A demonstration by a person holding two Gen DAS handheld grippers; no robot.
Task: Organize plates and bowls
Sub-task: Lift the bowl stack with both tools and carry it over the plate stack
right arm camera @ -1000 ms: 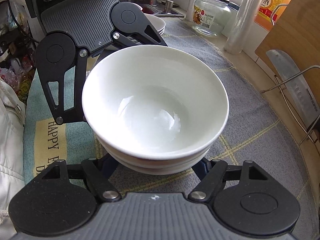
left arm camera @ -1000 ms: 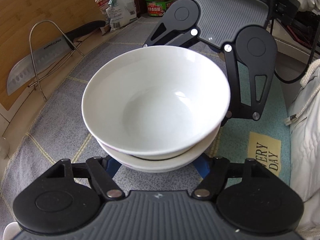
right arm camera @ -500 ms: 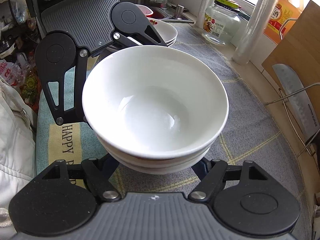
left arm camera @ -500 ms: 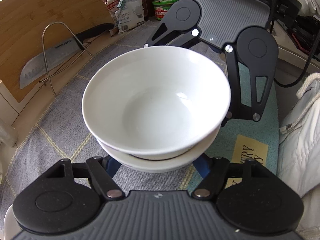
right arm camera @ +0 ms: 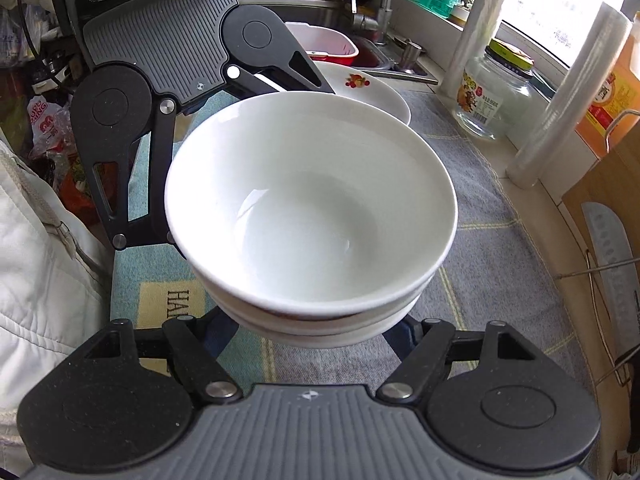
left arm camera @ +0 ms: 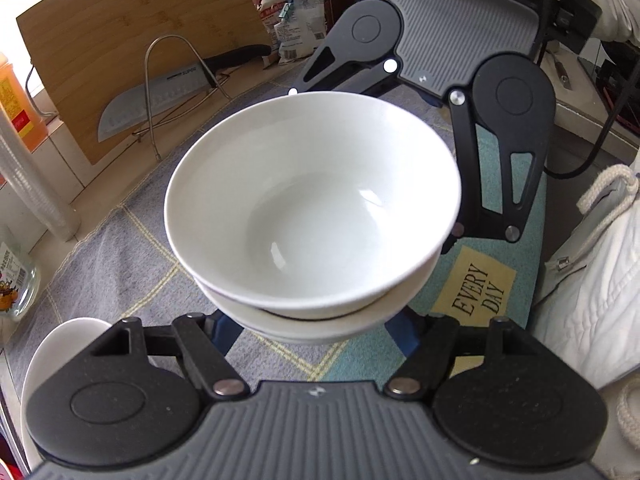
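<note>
Clamping opposite sides, left gripper (left arm camera: 316, 324) and right gripper (right arm camera: 312, 330) hold stacked white bowls (left arm camera: 312, 204).

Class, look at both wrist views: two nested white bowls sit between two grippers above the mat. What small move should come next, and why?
Probably carry the bowl stack level toward the fruit-print plate near the sink. The left gripper and right gripper each clamp the lower bowl from opposite sides, so they should likely move together or the stack may tilt.
</note>
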